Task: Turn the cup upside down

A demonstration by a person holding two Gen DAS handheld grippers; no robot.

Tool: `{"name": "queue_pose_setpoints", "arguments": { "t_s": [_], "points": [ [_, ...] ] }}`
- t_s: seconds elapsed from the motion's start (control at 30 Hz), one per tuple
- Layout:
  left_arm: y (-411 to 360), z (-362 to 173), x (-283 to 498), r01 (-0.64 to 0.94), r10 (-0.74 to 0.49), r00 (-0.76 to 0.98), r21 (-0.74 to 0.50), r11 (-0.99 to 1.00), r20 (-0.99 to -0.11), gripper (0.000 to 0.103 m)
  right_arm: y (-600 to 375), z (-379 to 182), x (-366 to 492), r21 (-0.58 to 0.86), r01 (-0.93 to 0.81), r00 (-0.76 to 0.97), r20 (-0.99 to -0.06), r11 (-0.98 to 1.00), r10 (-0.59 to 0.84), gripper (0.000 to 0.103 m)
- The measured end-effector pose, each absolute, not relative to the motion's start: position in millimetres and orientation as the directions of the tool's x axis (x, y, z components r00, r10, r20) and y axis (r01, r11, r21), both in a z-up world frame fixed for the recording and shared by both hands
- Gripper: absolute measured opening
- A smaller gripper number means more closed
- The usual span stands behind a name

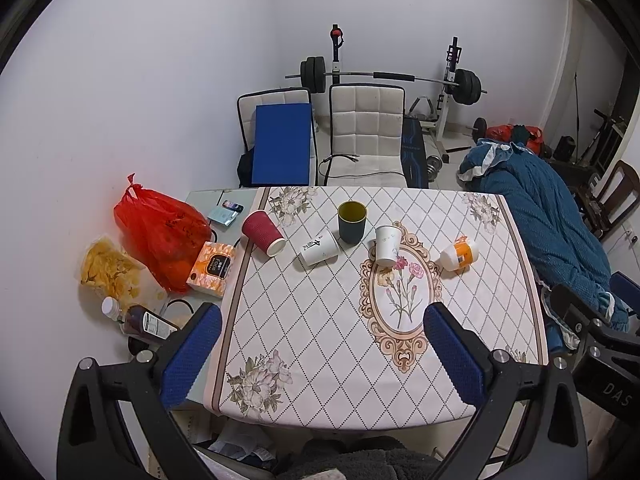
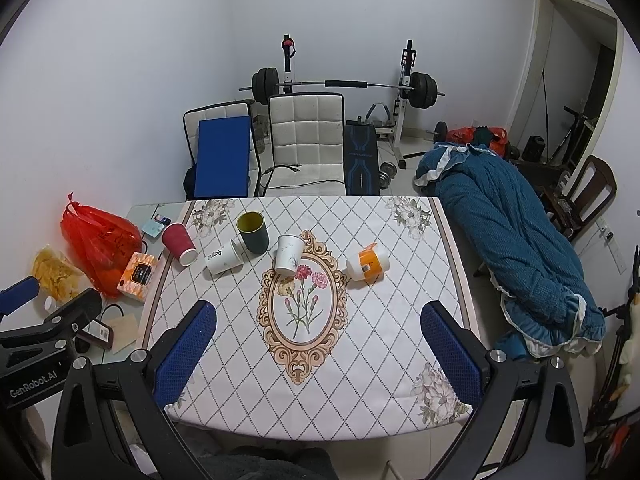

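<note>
Both the left gripper (image 1: pixel 322 354) and the right gripper (image 2: pixel 318 354) hover over the near edge of the counter (image 2: pixel 372 360) with fingers spread wide and holding nothing. The one cup standing mouth-up, the dark green cup with a yellow inside (image 1: pixel 352 222), sits at the far side, just beside a white paper cup lying on its side (image 1: pixel 319 247). To do it well, I would approach the green cup from the free side, grip mid-wall, and lift clear before turning it over.
</note>
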State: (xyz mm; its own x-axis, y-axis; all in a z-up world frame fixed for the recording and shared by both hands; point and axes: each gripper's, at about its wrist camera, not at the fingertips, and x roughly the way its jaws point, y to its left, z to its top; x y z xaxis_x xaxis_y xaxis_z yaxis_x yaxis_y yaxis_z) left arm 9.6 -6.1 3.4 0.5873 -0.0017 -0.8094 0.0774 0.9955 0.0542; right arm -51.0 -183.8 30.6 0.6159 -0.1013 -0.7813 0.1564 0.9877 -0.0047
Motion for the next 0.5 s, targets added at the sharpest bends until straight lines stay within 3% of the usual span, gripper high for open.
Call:
{"name": "queue_pose_setpoints", "arguments": {
  "t_s": [0.5],
  "points": [
    [-12.4, 6.6, 7.7, 0.077, -0.004, 0.59, 0.052, 0.996, -0.807, 0.103, -183.5, 36.3, -50.1, -0.009, 0.149, 0.621, -0.778, 0.989, -0.1, 0.103]
  ]
}}
